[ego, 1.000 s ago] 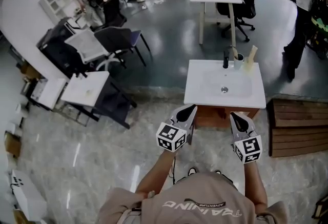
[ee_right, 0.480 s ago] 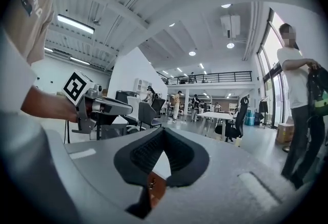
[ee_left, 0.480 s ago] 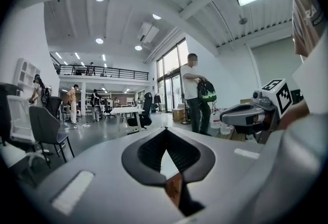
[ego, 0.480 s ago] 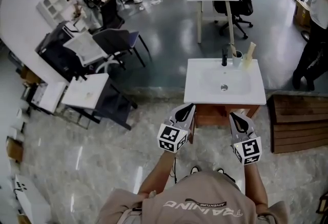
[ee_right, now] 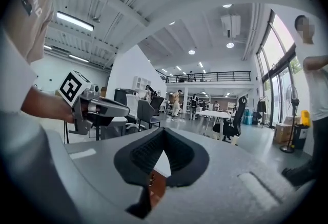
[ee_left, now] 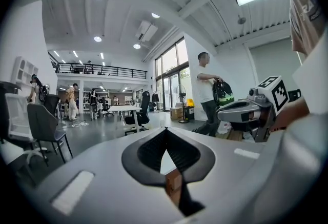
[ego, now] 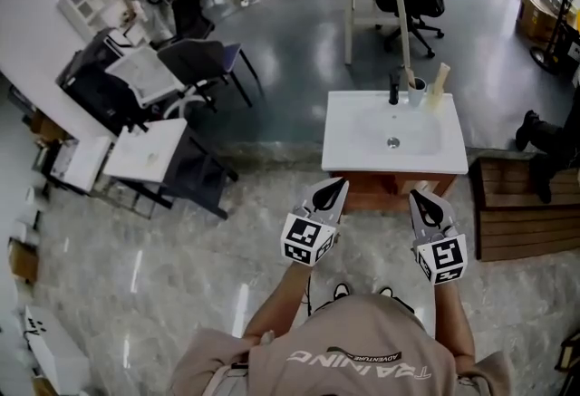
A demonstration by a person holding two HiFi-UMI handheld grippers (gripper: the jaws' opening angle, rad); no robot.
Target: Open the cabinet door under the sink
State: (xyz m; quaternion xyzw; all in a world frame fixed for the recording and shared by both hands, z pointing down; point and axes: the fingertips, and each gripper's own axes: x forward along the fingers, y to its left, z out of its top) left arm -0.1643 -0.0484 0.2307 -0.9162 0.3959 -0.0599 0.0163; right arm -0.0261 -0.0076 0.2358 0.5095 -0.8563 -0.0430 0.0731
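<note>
Grey marbled floor (ego: 181,258) lies open on the person's left, up to a cluster of white tables (ego: 145,149) and dark chairs (ego: 204,63). On the right, a slatted wooden pallet (ego: 526,217) sits just beside the unit and narrows that side. Straight ahead, the white sink (ego: 362,154) tops a brown wooden cabinet (ego: 385,188), whose front shows only as a thin strip under the basin's near edge. The left gripper (ego: 342,181) and right gripper (ego: 414,195) point at that front, near it and apart from each other. Each has its jaws closed tip to tip, with nothing between them.
</note>
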